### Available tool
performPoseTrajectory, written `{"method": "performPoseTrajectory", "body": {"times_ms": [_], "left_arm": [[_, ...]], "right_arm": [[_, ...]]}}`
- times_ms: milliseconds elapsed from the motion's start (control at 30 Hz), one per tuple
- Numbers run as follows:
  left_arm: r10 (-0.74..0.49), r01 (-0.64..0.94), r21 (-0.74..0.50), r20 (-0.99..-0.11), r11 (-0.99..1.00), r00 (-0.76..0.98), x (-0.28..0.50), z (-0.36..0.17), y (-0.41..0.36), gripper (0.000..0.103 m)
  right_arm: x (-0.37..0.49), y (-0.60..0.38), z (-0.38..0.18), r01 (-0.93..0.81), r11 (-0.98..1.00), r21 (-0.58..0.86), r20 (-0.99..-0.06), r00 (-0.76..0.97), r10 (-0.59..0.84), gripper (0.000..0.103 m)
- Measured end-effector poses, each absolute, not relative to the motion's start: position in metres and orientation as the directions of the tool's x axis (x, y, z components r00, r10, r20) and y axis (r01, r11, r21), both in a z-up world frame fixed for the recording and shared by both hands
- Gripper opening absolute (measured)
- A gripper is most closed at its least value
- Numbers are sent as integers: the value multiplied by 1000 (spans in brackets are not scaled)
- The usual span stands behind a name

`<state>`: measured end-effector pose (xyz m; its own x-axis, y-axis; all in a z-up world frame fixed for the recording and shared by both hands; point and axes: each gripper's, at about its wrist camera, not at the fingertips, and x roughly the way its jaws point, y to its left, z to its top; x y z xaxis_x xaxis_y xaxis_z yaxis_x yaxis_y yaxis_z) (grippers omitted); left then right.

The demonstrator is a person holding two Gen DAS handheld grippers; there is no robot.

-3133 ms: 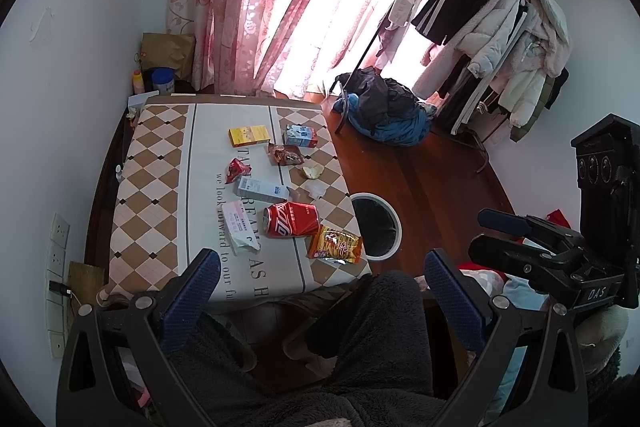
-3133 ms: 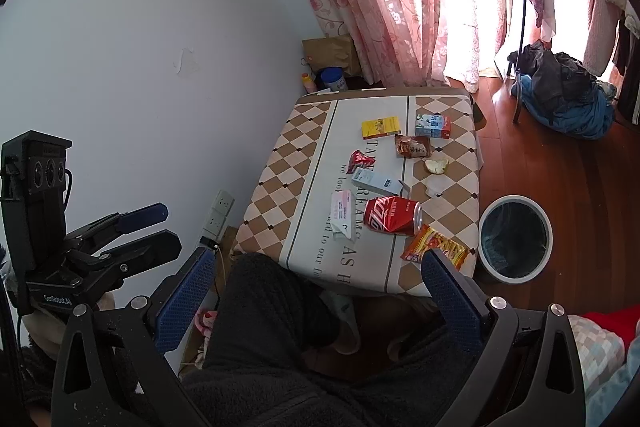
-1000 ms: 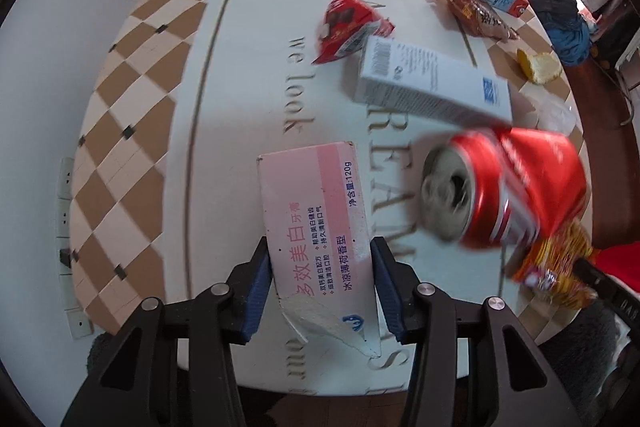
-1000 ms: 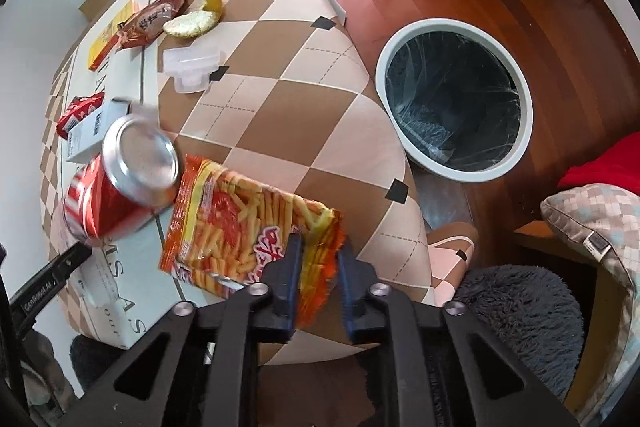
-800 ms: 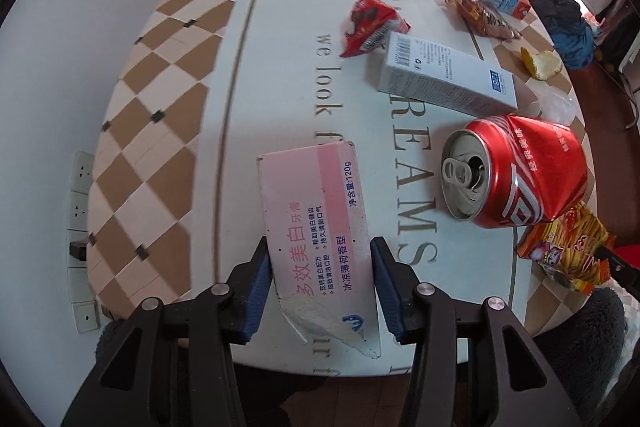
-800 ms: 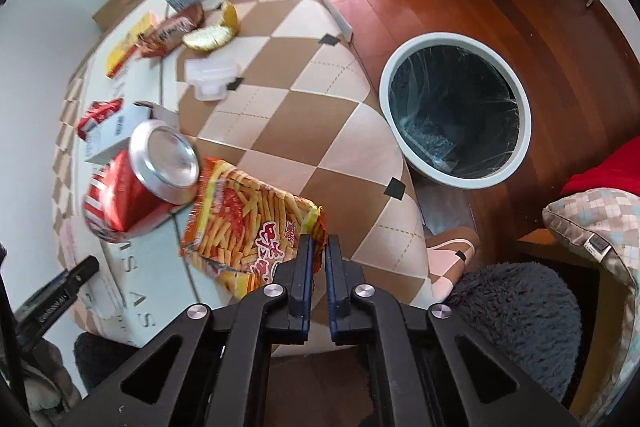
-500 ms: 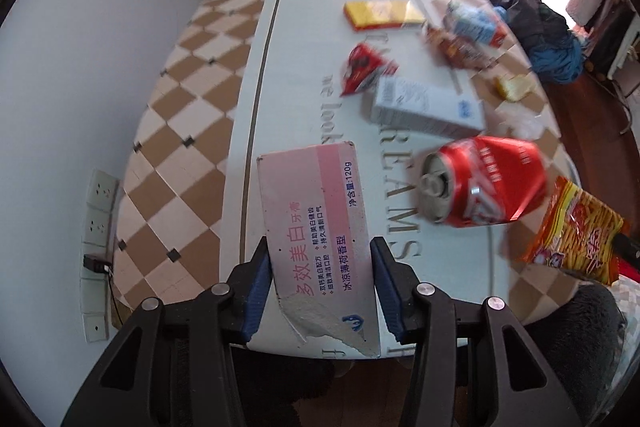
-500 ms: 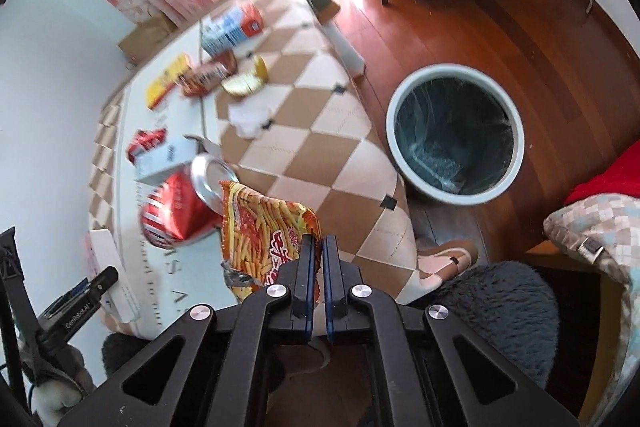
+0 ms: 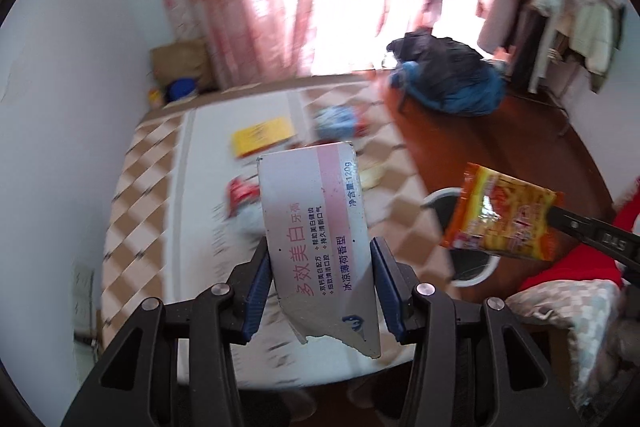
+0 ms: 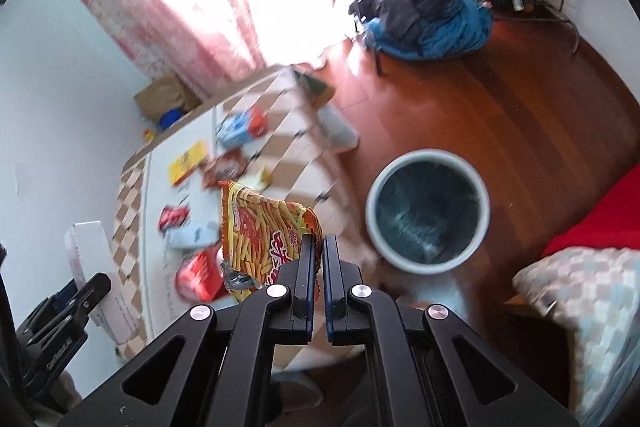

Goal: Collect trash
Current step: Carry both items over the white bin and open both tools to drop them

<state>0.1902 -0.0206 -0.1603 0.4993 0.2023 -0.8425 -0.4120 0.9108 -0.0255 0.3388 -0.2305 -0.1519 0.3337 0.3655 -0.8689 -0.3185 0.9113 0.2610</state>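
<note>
My left gripper point(image 9: 320, 263) is shut on a pink and white toothpaste box point(image 9: 316, 227) and holds it in the air above the table point(image 9: 152, 187). My right gripper point(image 10: 318, 247) is shut on an orange fries snack bag point(image 10: 264, 227), lifted off the table; the bag also shows in the left wrist view point(image 9: 500, 215), near the bin. A white round trash bin point(image 10: 428, 217) with a dark liner stands on the wooden floor to the right of the table. The toothpaste box also shows in the right wrist view point(image 10: 96, 267).
On the table lie a crushed red can point(image 10: 198, 277), a white box point(image 10: 188, 237), a red wrapper point(image 10: 172, 217), a yellow box point(image 10: 186, 163), a brown wrapper point(image 10: 224, 167) and a blue carton point(image 10: 240, 127). A blue and black clothes heap point(image 10: 424, 23) lies on the floor.
Both grippers have risen well above the table with their loads. The snack bag has swung right toward the bin. The views are blurred by motion.
</note>
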Motion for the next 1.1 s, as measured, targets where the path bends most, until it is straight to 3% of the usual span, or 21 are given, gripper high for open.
{"method": "performPoseTrajectory", "body": {"times_ms": [267, 500, 767, 800, 867, 900, 933, 967, 1000, 1033, 1100], "left_arm": [[38, -241, -90, -877, 966, 479, 319, -194, -107, 44], [-117, -152, -171, -943, 974, 311, 425, -292, -164, 44], [-211, -171, -229, -970, 958, 119, 486, -384, -177, 48], [-210, -181, -227, -972, 957, 108, 487, -389, -177, 50], [-211, -215, -228, -973, 950, 97, 487, -396, -173, 75], [-206, -226, -223, -974, 948, 97, 486, -398, -171, 81], [-198, -238, -217, -975, 947, 100, 484, -398, -167, 87], [-193, -246, -213, -976, 945, 102, 483, -398, -164, 87], [-182, -255, -202, -978, 946, 100, 480, -397, -162, 87], [-162, -263, -183, -982, 947, 97, 477, -396, -160, 88], [-130, -273, -155, -986, 950, 107, 473, -392, -155, 91]], "right_arm": [[431, -317, -199, -183, 970, 162, -909, 356, 218, 4], [491, -392, -309, -10, 987, 160, -963, 219, 158, 4], [516, -397, -405, 41, 982, 183, -979, 95, 179, 4], [517, -394, -413, 39, 982, 187, -980, 83, 183, 4], [518, -389, -425, 33, 982, 188, -981, 54, 186, 5], [518, -386, -431, 26, 983, 184, -982, 40, 183, 7], [519, -385, -435, 19, 982, 190, -981, 33, 189, 12], [517, -383, -439, 12, 980, 200, -980, 20, 200, 34], [516, -383, -440, 13, 979, 205, -979, 17, 205, 66], [516, -383, -442, 12, 977, 211, -977, 18, 211, 78], [511, -377, -441, -20, 976, 219, -976, 14, 219, 84]]}}
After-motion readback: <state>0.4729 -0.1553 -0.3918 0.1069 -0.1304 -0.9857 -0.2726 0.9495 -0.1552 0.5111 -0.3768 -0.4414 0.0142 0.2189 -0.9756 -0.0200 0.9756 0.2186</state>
